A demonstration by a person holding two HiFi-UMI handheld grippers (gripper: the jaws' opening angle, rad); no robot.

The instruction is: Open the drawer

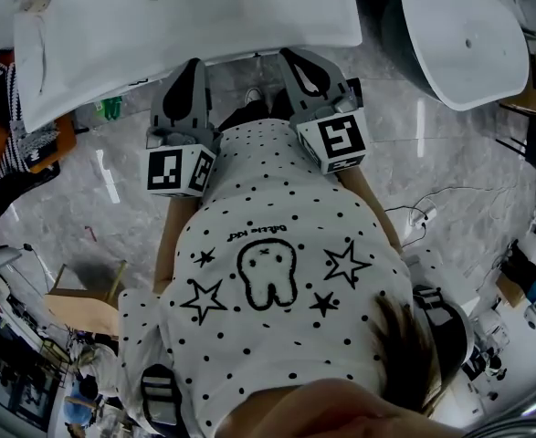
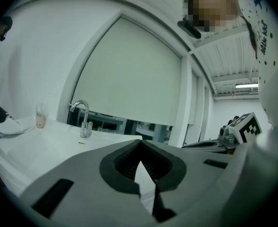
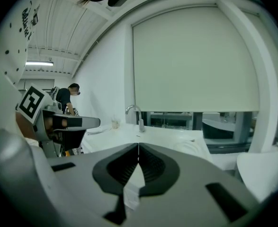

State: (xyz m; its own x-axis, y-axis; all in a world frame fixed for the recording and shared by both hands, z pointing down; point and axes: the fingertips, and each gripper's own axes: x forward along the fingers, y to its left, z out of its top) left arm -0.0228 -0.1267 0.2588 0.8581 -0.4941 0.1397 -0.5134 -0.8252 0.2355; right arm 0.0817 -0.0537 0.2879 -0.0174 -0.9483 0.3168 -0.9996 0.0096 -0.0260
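I have both grippers held level and side by side in front of the person's chest, close against the dotted shirt (image 1: 268,272) and pointing at the front edge of a white countertop (image 1: 204,16). The left gripper (image 1: 194,67) has its jaws pressed together, the ribbed pads meeting at the tip with nothing between them. The right gripper (image 1: 297,60) is the same, its jaws closed on nothing. In the head view their tips come right up to the counter's edge, and I cannot tell whether they touch it. Each gripper's marker cube sits just above the shirt, the left cube (image 1: 178,170) and the right cube (image 1: 338,140) a little apart. The drawer shows in none of my views, so I cannot say where it lies. Straight ahead over the jaws stands a chrome faucet (image 2: 83,119) on the countertop. A small glass (image 2: 40,119) and a folded white cloth (image 2: 11,126) sit further left. A drawn roller blind (image 2: 129,79) covers most of the window behind. A white basin (image 1: 468,35) stands to the right on the marble floor (image 1: 94,199), and another person (image 3: 67,98) bends over the counter's far end.
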